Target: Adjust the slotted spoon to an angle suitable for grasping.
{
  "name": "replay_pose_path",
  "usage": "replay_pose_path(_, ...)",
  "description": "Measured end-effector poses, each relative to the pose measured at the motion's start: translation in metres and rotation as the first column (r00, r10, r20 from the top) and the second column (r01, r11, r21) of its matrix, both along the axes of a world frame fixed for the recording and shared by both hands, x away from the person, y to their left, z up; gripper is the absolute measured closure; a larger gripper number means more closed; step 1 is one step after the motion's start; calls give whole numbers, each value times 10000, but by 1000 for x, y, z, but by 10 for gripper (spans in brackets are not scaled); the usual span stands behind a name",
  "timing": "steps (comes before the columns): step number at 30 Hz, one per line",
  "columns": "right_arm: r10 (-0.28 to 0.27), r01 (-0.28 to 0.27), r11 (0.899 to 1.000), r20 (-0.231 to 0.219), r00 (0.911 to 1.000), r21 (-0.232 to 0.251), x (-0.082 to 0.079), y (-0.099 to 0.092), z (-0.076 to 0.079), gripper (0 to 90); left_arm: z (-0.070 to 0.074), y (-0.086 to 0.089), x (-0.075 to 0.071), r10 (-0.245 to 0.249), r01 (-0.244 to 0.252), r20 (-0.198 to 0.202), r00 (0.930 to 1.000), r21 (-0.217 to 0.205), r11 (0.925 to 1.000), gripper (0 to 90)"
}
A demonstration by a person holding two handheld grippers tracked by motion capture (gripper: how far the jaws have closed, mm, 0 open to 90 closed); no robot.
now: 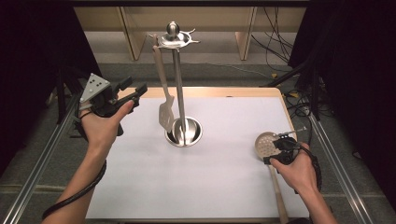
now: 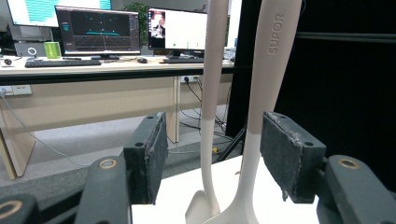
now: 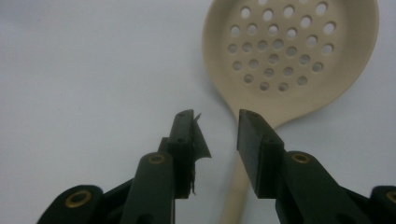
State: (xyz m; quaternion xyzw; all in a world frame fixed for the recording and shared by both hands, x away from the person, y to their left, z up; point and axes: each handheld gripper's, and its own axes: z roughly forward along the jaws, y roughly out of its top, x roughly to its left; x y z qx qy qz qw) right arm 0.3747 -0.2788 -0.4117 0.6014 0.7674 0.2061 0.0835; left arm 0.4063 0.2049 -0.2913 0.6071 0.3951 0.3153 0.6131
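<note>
Skimmer spoon [image 1: 267, 143] lies flat on the white tabletop [image 1: 210, 177] near its right edge, perforated bowl pointing away from the person and the long handle running back toward the front edge. The right tool [image 1: 283, 145] hangs low over the neck of the spoon, where bowl meets handle. In the right gripper view its jaws stand partly open, with the handle [image 3: 238, 186] passing under the gap between them; they grip nothing.

The step in hand looks like picking the spoon up, probably to hang it on the steel rack [image 1: 180, 84] at the middle of the tabletop, where a slotted turner [image 1: 164, 93] already hangs from a hook. To do it well, the right tool should drop straight down so both pads flank the thin handle just behind the bowl, then close squarely; a skewed bite could let the smooth handle twist or slip.

The left tool [image 1: 135, 95] is held up at the left of the rack, jaws wide apart and holding nothing. Its own view frames two pale hanging handles [image 2: 268, 93] between the pads, well clear of both.
</note>
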Motion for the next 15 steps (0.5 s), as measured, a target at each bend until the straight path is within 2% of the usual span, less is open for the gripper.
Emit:
replay_pose_path(2, 21, -21, 10000, -88, 10000, -68, 0, -2, 0, 675, 0, 0, 0, 4, -4, -4, 10000, -16, 10000, 407)
replay_pose_path(3, -76, 68, 9997, -349, 9994, -238, 0, -3, -3, 672, 0, 0, 0, 14, -14, 7, 10000, -2, 10000, 407)
replay_pose_path(5, -31, 24, 9997, -282, 9996, -249, 1, -5, -7, 668, 0, 0, 0, 9, -9, 2, 10000, -22, 10000, 407)
replay_pose_path(6, 81, -102, 9991, -504, 9987, -418, 1, -6, -7, 667, 0, 0, 0, 6, -6, -1, 10000, -19, 10000, 407)
replay_pose_path(8, 129, -148, 9993, -556, 9984, -353, 0, -7, -11, 663, 0, -1, 1, 1, -1, -35, 10000, 25, 10000, 406)
replay_pose_path(9, 42, -69, 9994, -821, 9966, -324, 0, -5, -9, 663, -1, -1, 1, -6, 6, -51, 10000, 14, 10000, 406)
replay_pose_path(10, 269, -303, 9987, -820, 9963, -402, 0, -7, -12, 665, -1, -1, 1, -25, 25, -54, 10000, 34, 10000, 406)
replay_pose_path(11, 272, -348, 9964, -969, 9949, -776, 0, -8, -12, 673, -1, -2, 1, -46, 46, -67, 10000, 36, 10000, 406)
replay_pose_path(12, -30, -65, 9983, -1617, 9868, -581, -2, -5, -9, 689, -1, -2, 1, -54, 54, -81, 10000, 30, 10000, 406)
replay_pose_path(13, 28, -115, 9984, -1548, 9879, -554, -4, -5, -9, 741, -1, -2, 1, -67, 68, -91, 9999, 22, 10000, 406)
replay_pose_path(14, 28, -115, 9984, -1548, 9879, -554, -4, -5, -9, 741, -1, -2, 1, -67, 68, -91, 9999, 22, 10000, 406)
replay_pose_path(15, 28, -161, 9977, -1987, 9801, -652, -10, -7, -5, 859, -1, -2, 1, -61, 61, -96, 9999, -3, 10000, 405)
